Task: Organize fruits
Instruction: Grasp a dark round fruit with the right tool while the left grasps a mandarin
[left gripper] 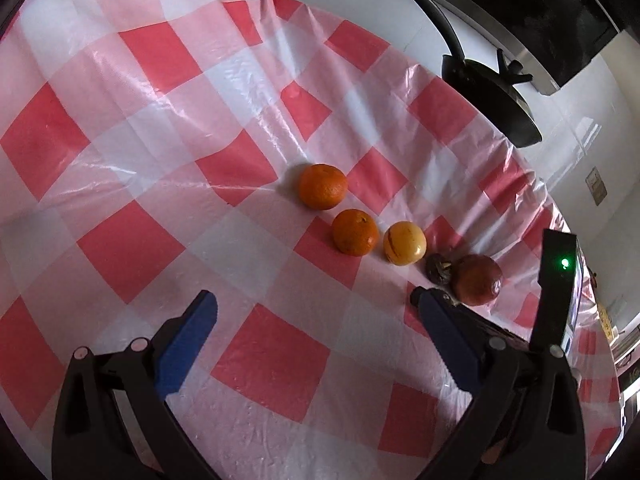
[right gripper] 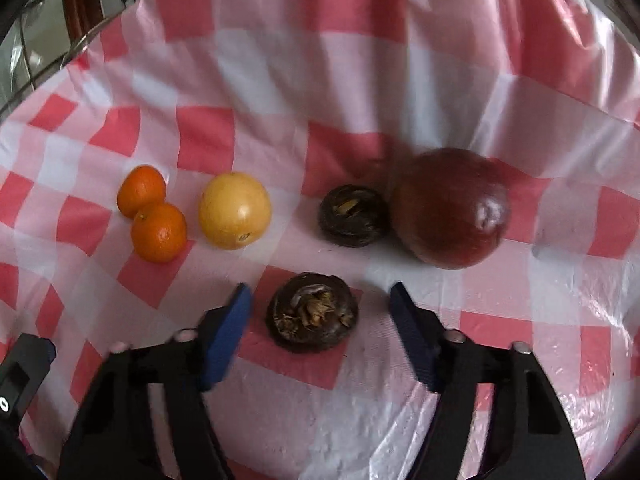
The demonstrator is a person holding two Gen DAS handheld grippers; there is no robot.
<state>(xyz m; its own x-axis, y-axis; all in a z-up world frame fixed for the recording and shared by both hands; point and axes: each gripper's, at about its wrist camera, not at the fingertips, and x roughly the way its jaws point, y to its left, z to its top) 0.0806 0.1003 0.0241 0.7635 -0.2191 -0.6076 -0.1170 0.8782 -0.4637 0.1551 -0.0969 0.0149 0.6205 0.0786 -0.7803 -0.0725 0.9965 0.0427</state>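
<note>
Between our right gripper's half-spread blue fingers, untouched, a dark water chestnut sits flat on the checked counter, tufted top up. Beyond it, a second chestnut touches a red apple; our left gripper gapes empty.

The left wrist view looks forward and down along its tongs from some way off, over the checked cloth on the counter, toward a pan at the far edge. The right wrist view looks down more steeply and sits nearer, close to a dark fruit. Both views share the row of two oranges, the yellow fruit and the red fruit.
</note>
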